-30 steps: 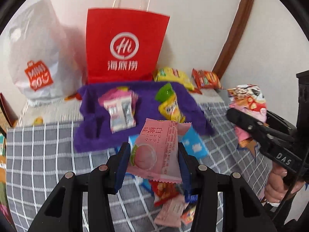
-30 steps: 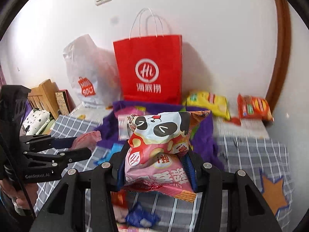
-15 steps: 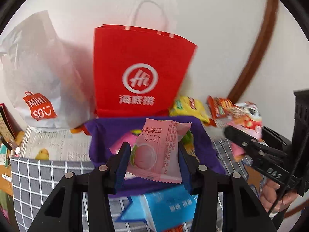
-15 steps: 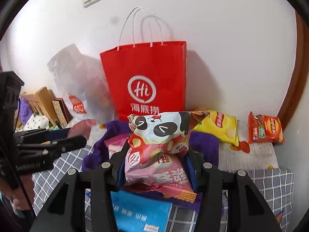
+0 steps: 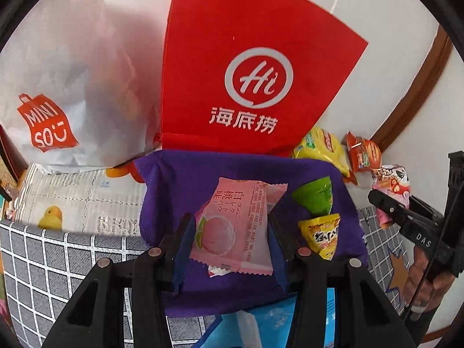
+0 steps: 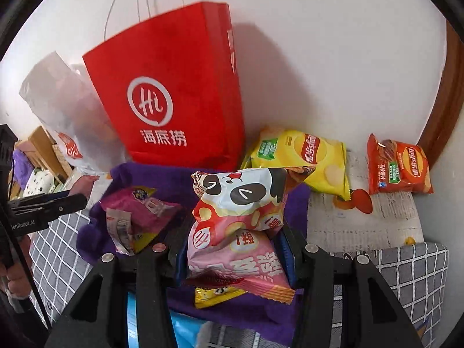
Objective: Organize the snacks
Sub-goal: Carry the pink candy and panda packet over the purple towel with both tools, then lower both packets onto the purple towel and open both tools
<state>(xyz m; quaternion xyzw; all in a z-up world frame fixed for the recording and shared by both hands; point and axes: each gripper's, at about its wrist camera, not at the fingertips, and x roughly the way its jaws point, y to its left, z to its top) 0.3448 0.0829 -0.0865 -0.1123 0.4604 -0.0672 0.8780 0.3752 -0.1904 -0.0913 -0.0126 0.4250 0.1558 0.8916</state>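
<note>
Evidently the purple cloth bin [image 5: 174,185] is where the snacks are being gathered, since from the left wrist view the left hand-held gripper [image 5: 230,232] hangs level right over it, clamped on a pink peach packet [image 5: 235,229], with a green pack [image 5: 314,195] and a yellow pack [image 5: 323,237] already inside. From the right wrist view, the right hand-held gripper [image 6: 232,246] is pinched on a panda snack bag [image 6: 237,220], tipped down over the bin's right side, a magenta pack [image 6: 136,214] lying at the left.
</note>
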